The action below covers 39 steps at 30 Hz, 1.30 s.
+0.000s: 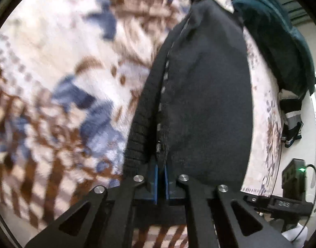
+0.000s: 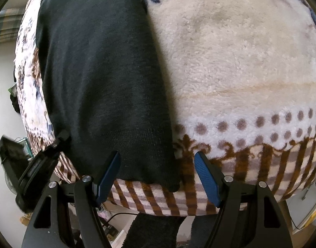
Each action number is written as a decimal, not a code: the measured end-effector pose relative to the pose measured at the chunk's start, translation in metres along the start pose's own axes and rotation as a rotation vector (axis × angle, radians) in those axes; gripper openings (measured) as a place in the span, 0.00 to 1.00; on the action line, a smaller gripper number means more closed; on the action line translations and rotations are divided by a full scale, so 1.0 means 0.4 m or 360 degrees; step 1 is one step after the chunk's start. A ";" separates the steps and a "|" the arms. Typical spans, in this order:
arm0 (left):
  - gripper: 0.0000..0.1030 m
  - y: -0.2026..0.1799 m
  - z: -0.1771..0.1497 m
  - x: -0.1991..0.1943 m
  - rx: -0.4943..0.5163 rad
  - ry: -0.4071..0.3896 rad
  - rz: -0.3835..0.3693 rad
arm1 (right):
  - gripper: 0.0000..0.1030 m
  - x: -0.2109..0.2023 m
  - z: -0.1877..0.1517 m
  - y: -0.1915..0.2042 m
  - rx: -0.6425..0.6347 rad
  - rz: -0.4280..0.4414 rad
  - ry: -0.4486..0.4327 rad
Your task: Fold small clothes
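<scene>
A black knit garment (image 1: 203,103) hangs from my left gripper (image 1: 161,171), whose blue-padded jaws are shut on its ribbed hem. The cloth stretches away over the patterned fleece blanket (image 1: 65,62). In the right wrist view the same black garment (image 2: 104,78) lies flat on the blanket (image 2: 240,62), its near corner at the blanket's front edge. My right gripper (image 2: 157,161) is open, jaws wide apart, its left pad over the garment's near edge, its right pad over bare blanket.
A dark teal garment (image 1: 277,41) and a black-and-white striped piece (image 1: 291,115) lie at the blanket's far right. A black device with a green light (image 1: 294,175) and cables stand on the floor. The other gripper (image 2: 42,165) shows at the left.
</scene>
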<state>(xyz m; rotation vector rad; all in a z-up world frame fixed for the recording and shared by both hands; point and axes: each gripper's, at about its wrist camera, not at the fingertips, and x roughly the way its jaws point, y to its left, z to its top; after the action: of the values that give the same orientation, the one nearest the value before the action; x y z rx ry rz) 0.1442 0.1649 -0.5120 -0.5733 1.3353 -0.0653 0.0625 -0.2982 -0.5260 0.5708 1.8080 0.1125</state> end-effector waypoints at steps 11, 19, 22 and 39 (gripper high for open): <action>0.03 0.088 0.021 -0.011 -0.0136 0.0050 0.0019 | 0.74 0.013 0.021 0.014 0.0002 -0.0015 0.0019; 0.07 0.099 -0.017 0.039 -0.0214 0.0236 -0.0137 | 0.74 0.030 0.031 0.027 -0.0027 0.0016 0.0068; 0.08 0.095 -0.045 0.047 -0.0137 0.0248 -0.0059 | 0.74 0.050 0.025 0.033 -0.0040 0.0033 0.0098; 0.09 0.104 -0.042 0.039 -0.0072 0.0243 0.0089 | 0.12 0.089 0.006 0.035 -0.0073 0.0008 0.0137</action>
<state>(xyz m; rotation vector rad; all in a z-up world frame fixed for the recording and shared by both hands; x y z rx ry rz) 0.1212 0.1890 -0.5456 -0.5778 1.5038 -0.0340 0.0621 -0.2708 -0.5530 0.5449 1.8827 0.1838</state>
